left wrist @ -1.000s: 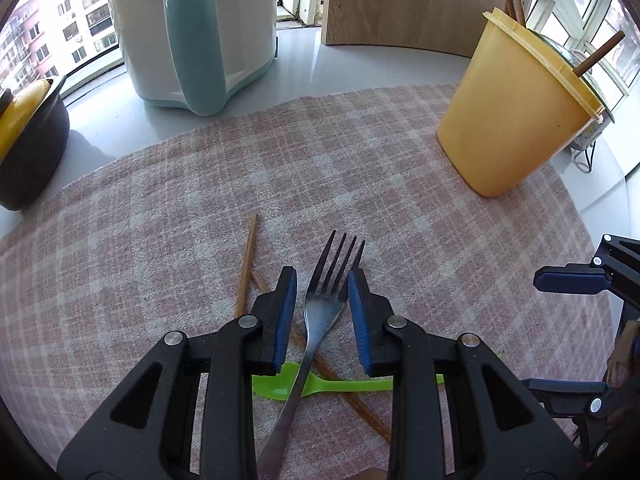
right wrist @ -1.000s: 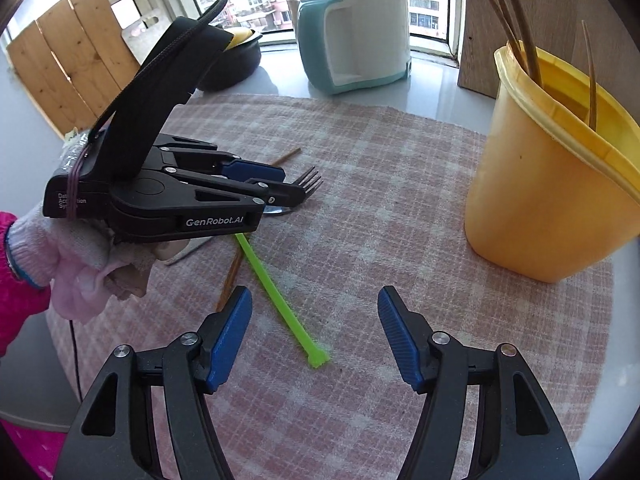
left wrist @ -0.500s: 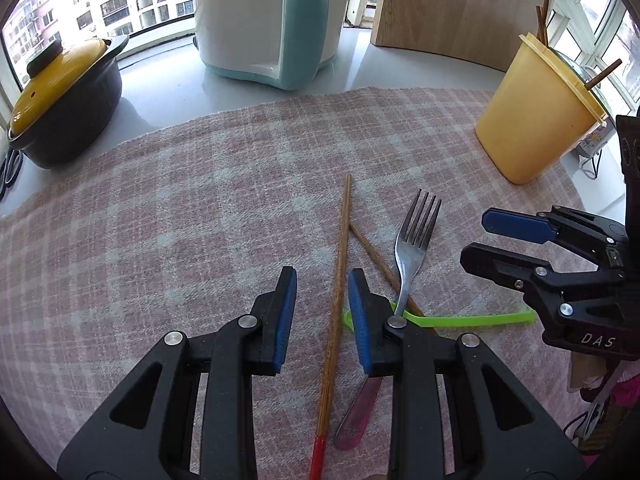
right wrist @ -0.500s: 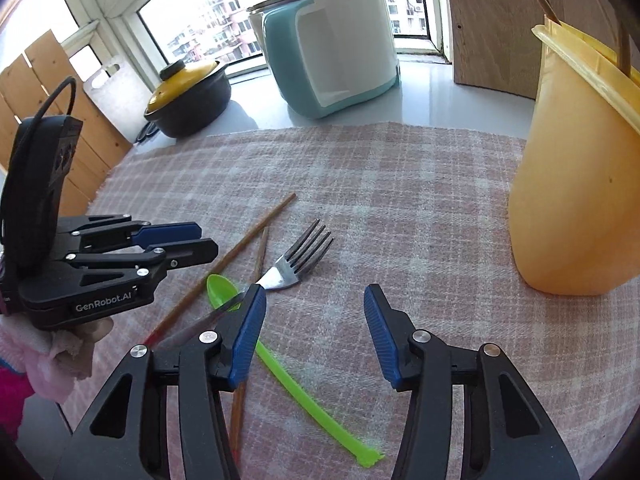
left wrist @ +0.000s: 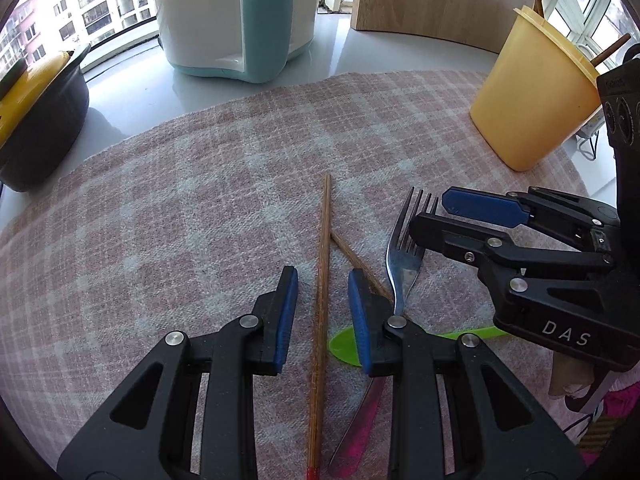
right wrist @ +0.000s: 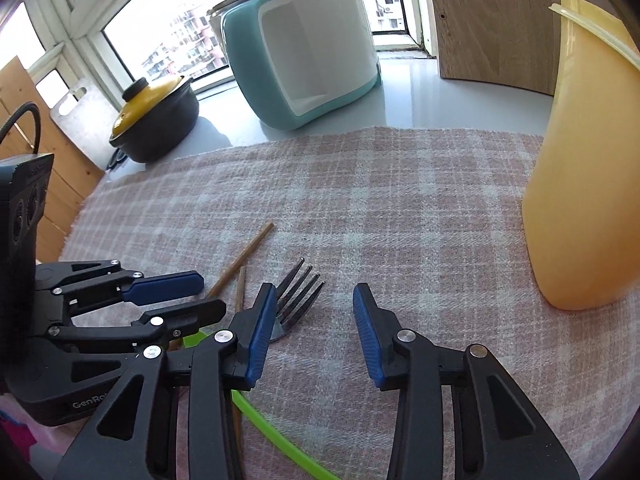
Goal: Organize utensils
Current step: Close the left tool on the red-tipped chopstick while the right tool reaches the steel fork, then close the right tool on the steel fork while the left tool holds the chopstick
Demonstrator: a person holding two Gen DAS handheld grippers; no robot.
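So far: several thin brown sticks already stand in the yellow plastic tub [left wrist: 532, 92] at the upper right of the left wrist view; the other utensils lie loose on the pink checked cloth [left wrist: 180, 200].
Left to do: judging by the cloth, a long brown wooden chopstick [left wrist: 322, 280], a second brown chopstick [left wrist: 352, 252] crossing under it, a steel fork with a pink handle [left wrist: 404, 264] and a lime-green plastic spoon [left wrist: 344, 346] all wait to go into the tub.
Left gripper [left wrist: 323, 316]: at the lower middle of its own view, jaws narrow but not closed; the long chopstick runs up between the blue pads with a gap on each side, so nothing is gripped.
Right gripper [right wrist: 314, 330]: at the bottom middle of its view, jaws have just been closing, with only bare cloth between them.
Fork against right fingers: the tines poke out just past the left-hand pad [right wrist: 262, 332], so the fork sits outside the jaw gap, to its left.
Spoon: its green handle runs from under the left-hand finger to the bottom edge of the right wrist view.
Tub: well apart from both grippers, at the right edge of the right wrist view.
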